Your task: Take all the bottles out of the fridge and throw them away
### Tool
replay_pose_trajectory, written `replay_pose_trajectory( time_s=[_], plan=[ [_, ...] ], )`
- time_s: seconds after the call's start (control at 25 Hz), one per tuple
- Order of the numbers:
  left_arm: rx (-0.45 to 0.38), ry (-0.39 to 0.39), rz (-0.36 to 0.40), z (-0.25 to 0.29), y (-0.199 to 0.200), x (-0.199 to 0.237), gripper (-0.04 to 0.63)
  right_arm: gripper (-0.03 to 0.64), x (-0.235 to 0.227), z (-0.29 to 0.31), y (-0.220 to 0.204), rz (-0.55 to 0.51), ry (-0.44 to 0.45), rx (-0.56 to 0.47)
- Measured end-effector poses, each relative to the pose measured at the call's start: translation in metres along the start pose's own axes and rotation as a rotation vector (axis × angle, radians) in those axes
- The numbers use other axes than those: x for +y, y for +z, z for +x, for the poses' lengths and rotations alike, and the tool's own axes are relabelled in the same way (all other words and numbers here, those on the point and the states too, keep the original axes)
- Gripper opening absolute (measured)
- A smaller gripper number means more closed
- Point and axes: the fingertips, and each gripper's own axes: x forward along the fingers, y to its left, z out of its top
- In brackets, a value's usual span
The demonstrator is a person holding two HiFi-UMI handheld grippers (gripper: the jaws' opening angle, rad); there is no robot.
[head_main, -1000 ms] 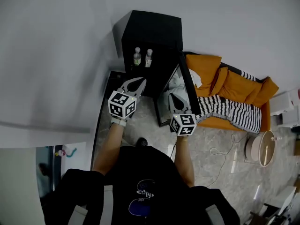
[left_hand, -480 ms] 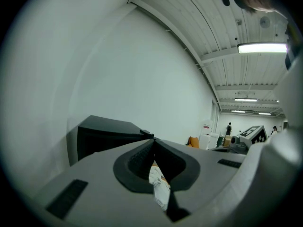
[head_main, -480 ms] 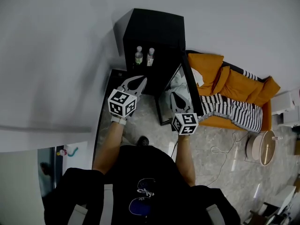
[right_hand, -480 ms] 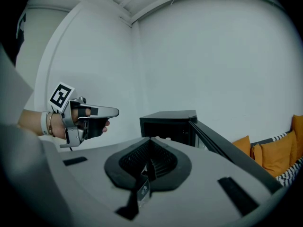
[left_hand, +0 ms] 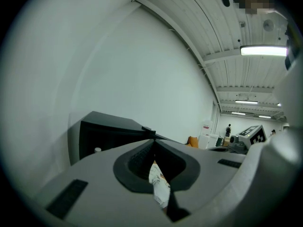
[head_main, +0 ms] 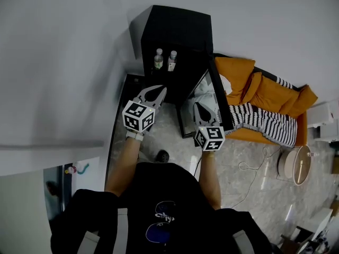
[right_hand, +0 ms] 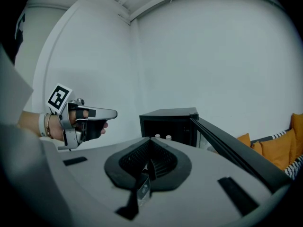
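A black mini fridge (head_main: 175, 30) stands against the wall with its glass door (head_main: 212, 89) swung open to the right. Two clear bottles (head_main: 158, 59) (head_main: 171, 60) stand side by side inside it. My left gripper (head_main: 158, 91) hangs shut and empty just in front of the fridge opening, below the bottles. My right gripper (head_main: 198, 107) is shut and empty beside the open door. In the right gripper view the fridge (right_hand: 170, 122) shows two white bottle caps (right_hand: 157, 136), with the left gripper (right_hand: 90, 119) to the left. The left gripper view (left_hand: 152, 143) shows the fridge (left_hand: 109, 136) and one cap (left_hand: 97, 150).
An orange sofa (head_main: 265, 97) with a striped blanket (head_main: 262, 123) sits right of the fridge door. A round white device (head_main: 294, 165) and a loose cable (head_main: 254, 168) lie on the marble floor at the right. The white wall runs along the left.
The head view has shifted slightly, so the fridge sits a bit further right. Both grippers have stayed in place, shut.
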Motion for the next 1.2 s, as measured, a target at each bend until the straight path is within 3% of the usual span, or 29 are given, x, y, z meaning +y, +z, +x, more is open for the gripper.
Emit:
replay_pose_trajectory(
  time_s=[0.76,1.2],
  plan=[
    [0.115,0.057,-0.183,-0.031,-0.094,0.062,0.002,0.008,0.042,0.046,-0.072,0.048,0.005,0.169],
    [0.173,-0.045,-0.122,-0.017,-0.108,0.094,0.002,0.008,0.045,0.115,-0.093,0.132,-0.059,0.137]
  ],
)
